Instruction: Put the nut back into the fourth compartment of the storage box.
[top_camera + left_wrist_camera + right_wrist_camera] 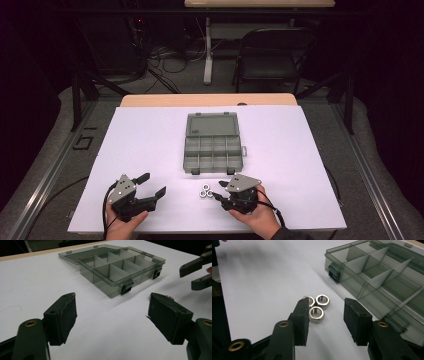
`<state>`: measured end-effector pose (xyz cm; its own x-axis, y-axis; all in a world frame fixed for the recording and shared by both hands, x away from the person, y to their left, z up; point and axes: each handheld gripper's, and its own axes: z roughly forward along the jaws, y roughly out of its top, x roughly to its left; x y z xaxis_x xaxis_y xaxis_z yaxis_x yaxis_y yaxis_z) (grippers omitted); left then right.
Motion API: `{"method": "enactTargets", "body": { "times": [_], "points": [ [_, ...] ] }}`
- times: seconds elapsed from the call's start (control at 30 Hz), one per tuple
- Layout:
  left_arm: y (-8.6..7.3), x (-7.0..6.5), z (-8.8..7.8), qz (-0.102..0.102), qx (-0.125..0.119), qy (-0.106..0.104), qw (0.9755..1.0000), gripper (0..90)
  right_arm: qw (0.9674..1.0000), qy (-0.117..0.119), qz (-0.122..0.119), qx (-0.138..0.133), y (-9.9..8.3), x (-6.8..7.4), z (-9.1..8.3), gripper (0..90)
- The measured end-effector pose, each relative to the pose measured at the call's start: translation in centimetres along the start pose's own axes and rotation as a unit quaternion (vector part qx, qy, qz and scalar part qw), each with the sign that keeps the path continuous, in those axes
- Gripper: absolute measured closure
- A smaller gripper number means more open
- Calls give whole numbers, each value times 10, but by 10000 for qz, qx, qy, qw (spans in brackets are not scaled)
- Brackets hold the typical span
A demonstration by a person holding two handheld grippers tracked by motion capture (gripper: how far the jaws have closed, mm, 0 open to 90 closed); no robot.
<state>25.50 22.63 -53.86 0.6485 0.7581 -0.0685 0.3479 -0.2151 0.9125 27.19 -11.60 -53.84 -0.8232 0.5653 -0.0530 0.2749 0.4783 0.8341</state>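
Steel hex nuts [317,307] clustered on the white table [150,150], just before the open compartment box [212,145].

The right gripper [325,320] hovers with jaws parted partway, its left jaw beside the nearest nut; the left gripper [150,184] sits wide open, holding nothing. The three nuts touch, so a closing jaw could likely nudge a neighbour or pinch two at once.

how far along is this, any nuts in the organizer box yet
Done: the organizer box lies open on the table, lid flat behind it, and the compartments in view look empty.
In hand: nothing. The right gripper is open, close to three nuts clustered in front of the box. The left gripper is open too.
Left: seemingly everything; no nut is gripped or boxed, assuming that's the job.
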Motion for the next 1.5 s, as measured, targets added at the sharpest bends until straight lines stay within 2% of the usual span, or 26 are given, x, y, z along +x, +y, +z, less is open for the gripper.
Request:
{"method": "enactTargets", "body": {
  "times": [0.13, 0.33, 0.37, 0.53, 0.93, 0.97, 1.03, 1.5],
  "points": [
    [0, 0, 0, -11, 3, 1, 10000, 231, 9998, 109, -123, 114, 7, 2, 12, 588],
    [0, 1, -1, -34, 24, 14, 10000, 232, 9993, 228, -63, 291, 8, 0, 24, 615],
    [-1, 1, -1, -37, 29, 16, 10000, 232, 9989, 267, -58, 392, 7, 0, 28, 616],
    [-1, 2, 0, -52, 42, 1, 10000, 232, 9980, 330, -112, 527, 5, 2, 33, 628],
    [-1, 2, 0, -61, 42, -8, 10000, 234, 9966, 373, -123, 729, 2, 1, 38, 654],
    [-1, 2, 0, -61, 42, -8, 10000, 234, 9962, 321, -144, 793, 2, 1, 38, 653],
    [-1, 2, 1, -71, 37, -6, 10000, 234, 9964, 390, -132, 740, 2, 0, 39, 655],
    [-1, 2, 1, -69, 58, 6, 10000, 234, 9954, 410, -162, 846, 0, -1, 38, 701]
  ]
}}
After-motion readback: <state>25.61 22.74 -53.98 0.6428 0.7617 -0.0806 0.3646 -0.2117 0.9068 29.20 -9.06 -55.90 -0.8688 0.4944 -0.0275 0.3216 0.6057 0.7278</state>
